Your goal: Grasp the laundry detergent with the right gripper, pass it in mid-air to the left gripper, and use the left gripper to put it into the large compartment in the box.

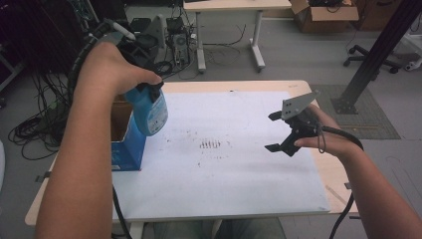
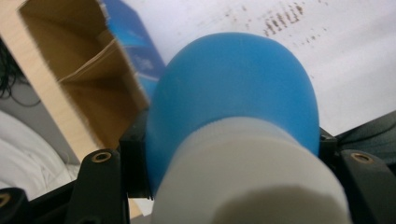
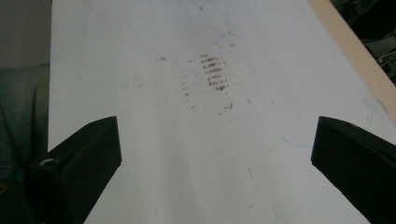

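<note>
Forearms enter from 6 o'clock. Left claw [image 1: 149,89] at 10 o'clock, clenched on blue bottle [image 1: 152,112], bottle lifted above open cardboard box [image 1: 124,142]. Right claw [image 1: 274,132] at 3 o'clock, released, hovering over stained white sheet [image 1: 224,164] on tabletop [image 1: 328,174].

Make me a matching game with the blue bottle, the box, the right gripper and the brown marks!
Things:
1. blue bottle
2. cardboard box
3. right gripper
4. brown marks

Descriptions:
A. jaws wide apart with nothing between them
B. printed on the white sheet
C. clamped in the left gripper
D. stands open-topped at the table's left edge

Pairs: 1-C, 2-D, 3-A, 4-B
</note>
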`<state>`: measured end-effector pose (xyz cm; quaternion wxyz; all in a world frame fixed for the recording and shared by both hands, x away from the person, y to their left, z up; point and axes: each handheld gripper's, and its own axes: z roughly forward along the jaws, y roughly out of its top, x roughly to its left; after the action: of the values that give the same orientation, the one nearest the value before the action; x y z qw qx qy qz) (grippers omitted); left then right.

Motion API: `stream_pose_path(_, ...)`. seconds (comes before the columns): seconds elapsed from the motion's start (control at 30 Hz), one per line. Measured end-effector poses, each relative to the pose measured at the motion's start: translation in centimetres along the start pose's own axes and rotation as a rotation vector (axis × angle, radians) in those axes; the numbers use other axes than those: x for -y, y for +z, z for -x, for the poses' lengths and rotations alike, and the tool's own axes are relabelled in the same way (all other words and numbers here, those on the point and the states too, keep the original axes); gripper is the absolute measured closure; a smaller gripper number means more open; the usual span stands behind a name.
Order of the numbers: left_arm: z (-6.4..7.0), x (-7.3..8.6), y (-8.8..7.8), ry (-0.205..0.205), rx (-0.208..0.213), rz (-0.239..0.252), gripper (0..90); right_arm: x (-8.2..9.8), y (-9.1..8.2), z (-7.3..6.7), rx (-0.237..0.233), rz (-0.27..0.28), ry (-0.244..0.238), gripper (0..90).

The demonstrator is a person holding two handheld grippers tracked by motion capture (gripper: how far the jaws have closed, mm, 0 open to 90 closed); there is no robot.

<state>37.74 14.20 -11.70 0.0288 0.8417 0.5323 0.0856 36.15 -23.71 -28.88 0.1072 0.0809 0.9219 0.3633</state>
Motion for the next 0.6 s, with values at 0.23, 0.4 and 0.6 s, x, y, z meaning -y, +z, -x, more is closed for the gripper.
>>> stream_pose_path(0.23,-2.5,1.0,-1.4,-0.097,0.004,0.013,38.3,-0.7,-0.3,0.6,-0.036,-0.112,-0.028,2.2)
stream_pose_path(0.4,-4.5,1.8,-2.0,-0.167,0.001,0.007,38.3,-1.1,-0.6,0.7,-0.046,-0.16,-0.046,2.5)
stream_pose_path(0.6,-6.9,2.6,-2.0,-0.253,-0.003,0.001,38.3,-1.4,-1.0,0.8,-0.049,-0.207,-0.054,2.6)
